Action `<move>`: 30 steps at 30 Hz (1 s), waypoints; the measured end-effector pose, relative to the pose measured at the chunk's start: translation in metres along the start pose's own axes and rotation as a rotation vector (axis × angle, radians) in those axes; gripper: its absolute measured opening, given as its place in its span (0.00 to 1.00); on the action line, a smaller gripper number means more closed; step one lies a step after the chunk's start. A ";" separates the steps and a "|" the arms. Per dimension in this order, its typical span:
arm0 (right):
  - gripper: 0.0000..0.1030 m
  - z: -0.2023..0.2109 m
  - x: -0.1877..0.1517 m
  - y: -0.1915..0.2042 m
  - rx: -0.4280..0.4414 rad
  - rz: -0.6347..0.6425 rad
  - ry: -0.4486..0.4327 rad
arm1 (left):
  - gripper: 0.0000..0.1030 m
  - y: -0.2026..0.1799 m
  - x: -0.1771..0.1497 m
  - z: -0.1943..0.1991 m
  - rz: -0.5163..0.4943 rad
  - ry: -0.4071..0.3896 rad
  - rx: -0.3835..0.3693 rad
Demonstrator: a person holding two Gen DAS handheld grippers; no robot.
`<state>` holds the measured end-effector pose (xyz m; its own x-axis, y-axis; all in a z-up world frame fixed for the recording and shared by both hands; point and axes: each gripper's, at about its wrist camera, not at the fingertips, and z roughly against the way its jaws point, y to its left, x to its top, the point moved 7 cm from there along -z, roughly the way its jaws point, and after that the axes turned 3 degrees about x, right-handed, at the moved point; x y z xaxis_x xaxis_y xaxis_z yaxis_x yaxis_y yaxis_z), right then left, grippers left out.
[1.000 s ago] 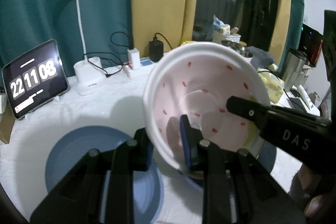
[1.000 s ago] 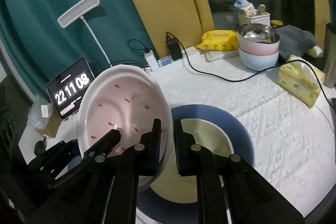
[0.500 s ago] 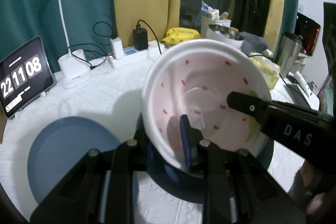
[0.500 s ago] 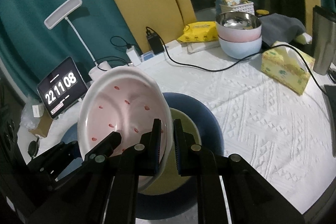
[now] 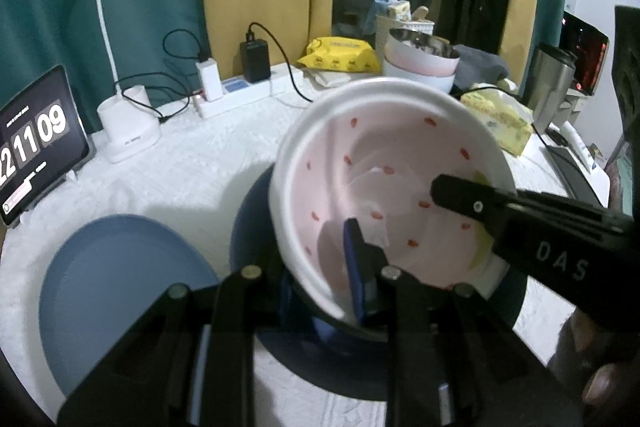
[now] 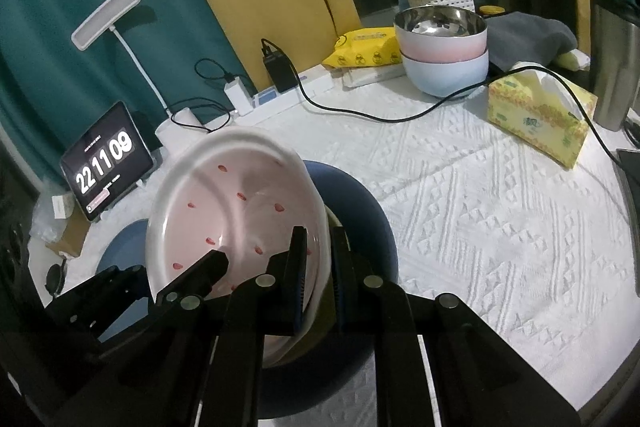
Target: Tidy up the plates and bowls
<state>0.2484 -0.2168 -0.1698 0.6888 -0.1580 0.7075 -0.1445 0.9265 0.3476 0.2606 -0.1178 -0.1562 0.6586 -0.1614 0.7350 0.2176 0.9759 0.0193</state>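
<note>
Carried rightward since a second ago, the pink bowl (image 5: pixel 392 187) now hangs tilted over the dark blue plate (image 6: pixel 360 211) and the yellow-green plate stacked on it, while the lighter blue plate (image 5: pixel 116 291) lies well off to the left on the counter (image 6: pixel 500 211). Both tools hold it: the left hand-held gripper (image 5: pixel 320 291) pinches the near rim, and the right hand-held gripper (image 6: pixel 320 267) pinches the opposite rim. With the bowl this tilted, releasing one side early would likely let it swing down and clatter on the plates. Uneven lowering could also slide it off centre.
</note>
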 end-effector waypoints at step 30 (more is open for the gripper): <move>0.47 0.030 0.023 0.000 -0.067 0.058 -0.121 | 0.26 0.030 0.007 0.020 0.043 -0.063 0.028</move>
<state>0.2426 -0.2306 -0.1349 0.5889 -0.1396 0.7960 -0.1312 0.9554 0.2646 0.2572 -0.0871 -0.1367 0.6201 -0.1101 0.7768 0.1687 0.9857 0.0051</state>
